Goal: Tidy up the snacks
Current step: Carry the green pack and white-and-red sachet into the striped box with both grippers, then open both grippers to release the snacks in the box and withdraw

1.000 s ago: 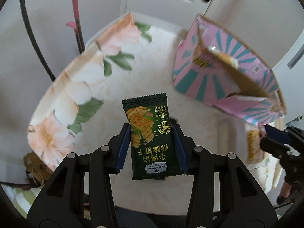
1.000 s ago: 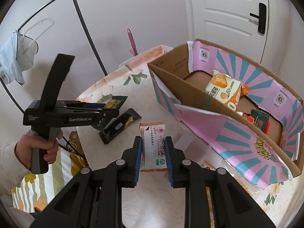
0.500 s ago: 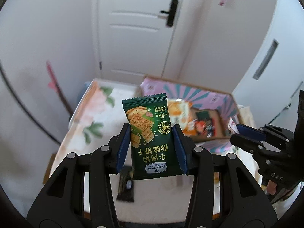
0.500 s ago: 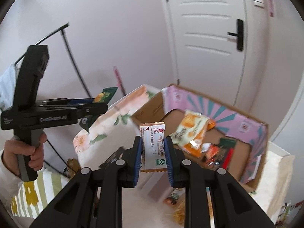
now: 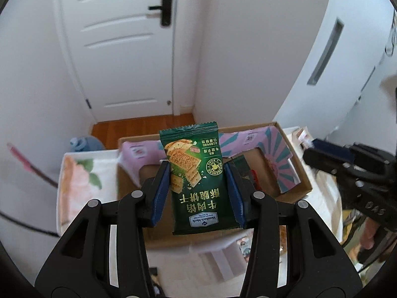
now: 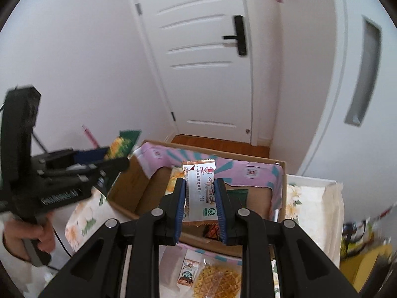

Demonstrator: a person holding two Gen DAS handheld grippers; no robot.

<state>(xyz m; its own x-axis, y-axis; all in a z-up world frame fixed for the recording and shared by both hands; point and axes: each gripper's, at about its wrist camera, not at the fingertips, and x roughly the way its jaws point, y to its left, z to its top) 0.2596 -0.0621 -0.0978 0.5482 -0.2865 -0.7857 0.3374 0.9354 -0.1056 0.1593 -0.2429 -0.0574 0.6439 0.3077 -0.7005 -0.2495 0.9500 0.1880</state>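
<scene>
My left gripper (image 5: 197, 186) is shut on a dark green cracker packet (image 5: 196, 181) and holds it in the air above the open cardboard box (image 5: 292, 171) with pink and teal lining. My right gripper (image 6: 199, 200) is shut on a white and orange snack packet (image 6: 199, 188), also held above the same box (image 6: 278, 173). The left gripper with its green packet shows at the left of the right wrist view (image 6: 74, 173). The right gripper shows at the right edge of the left wrist view (image 5: 352, 168). Several snacks lie inside the box.
The box stands on a table with a floral cloth (image 5: 74, 171). Loose snack packets (image 6: 215, 278) lie on the table in front of the box. A white door (image 6: 198, 62) and wooden floor (image 5: 141, 126) lie beyond.
Both grippers have risen from the table with their packets and moved over the box. The views now look down into the box from higher up.
</scene>
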